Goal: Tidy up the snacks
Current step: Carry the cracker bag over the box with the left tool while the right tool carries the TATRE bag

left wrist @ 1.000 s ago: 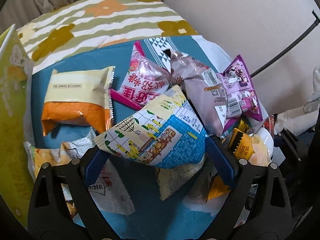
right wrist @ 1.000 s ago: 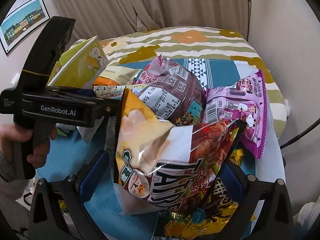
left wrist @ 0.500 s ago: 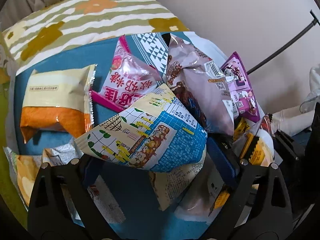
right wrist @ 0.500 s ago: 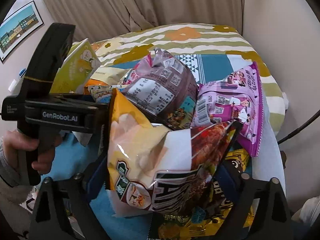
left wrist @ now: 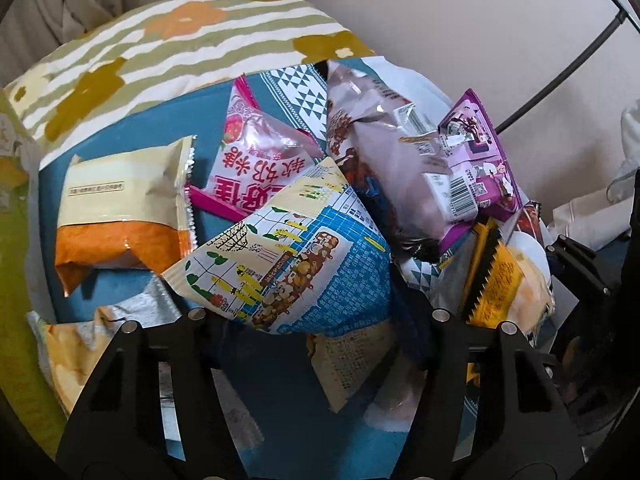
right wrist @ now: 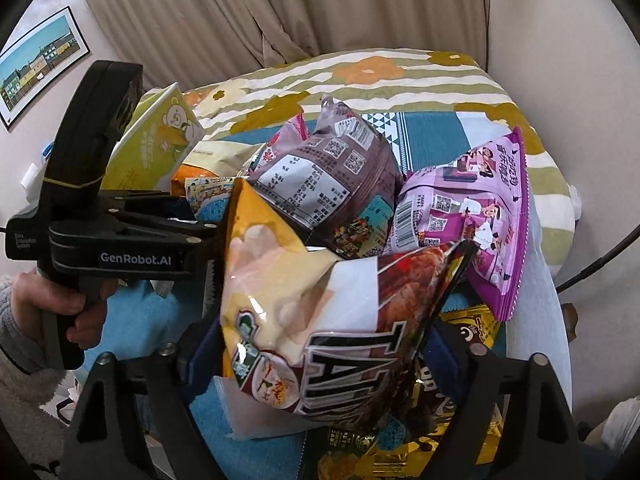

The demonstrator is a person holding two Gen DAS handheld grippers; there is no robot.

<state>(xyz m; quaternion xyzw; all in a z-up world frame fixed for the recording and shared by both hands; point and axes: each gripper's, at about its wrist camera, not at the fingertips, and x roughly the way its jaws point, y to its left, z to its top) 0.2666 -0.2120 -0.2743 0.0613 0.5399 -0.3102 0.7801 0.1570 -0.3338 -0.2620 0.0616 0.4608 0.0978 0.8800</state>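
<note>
Teal cloth (left wrist: pixel 128 148) covers the surface under your grippers, with a green-and-white striped flowered cover (left wrist: pixel 168 56) at its far side and beige curtains (right wrist: pixel 280 12) behind that. A yellow-green bear-print box (right wrist: pixel 160 140) stands at the far left in the right wrist view. Your right gripper (right wrist: pixel 320 344) has its fingers closed against the sides of a yellow, white and dark red chip bag (right wrist: pixel 320 320), which fills the gap between them and stands up off the cloth. Your left gripper (left wrist: pixel 316 316) is clamped on a blue-and-cream snack bag with cartoon drawings (left wrist: pixel 288 256), held the same way, tilted with one corner pointing left; in the right wrist view that gripper reaches in from the left, held by your left hand (right wrist: pixel 76 304). Far of both held bags, a mauve-brown puffed bag with a white nutrition label (right wrist: pixel 324 184) leans in the pile, touching a purple bag with barcodes (right wrist: pixel 472 208) on its right. Left of them in the left wrist view lies a pink-and-white bag with red characters (left wrist: pixel 252 164), and further left a cream-and-orange bag (left wrist: pixel 120 208) flat on the cloth. A crumpled silver-and-yellow bag (left wrist: pixel 80 340) lies near left. A black-and-gold packet (right wrist: pixel 472 324) sits under the purple bag's near edge, beside your right gripper. On the left wall a framed picture of coloured houses (right wrist: pixel 40 64) hangs.
</note>
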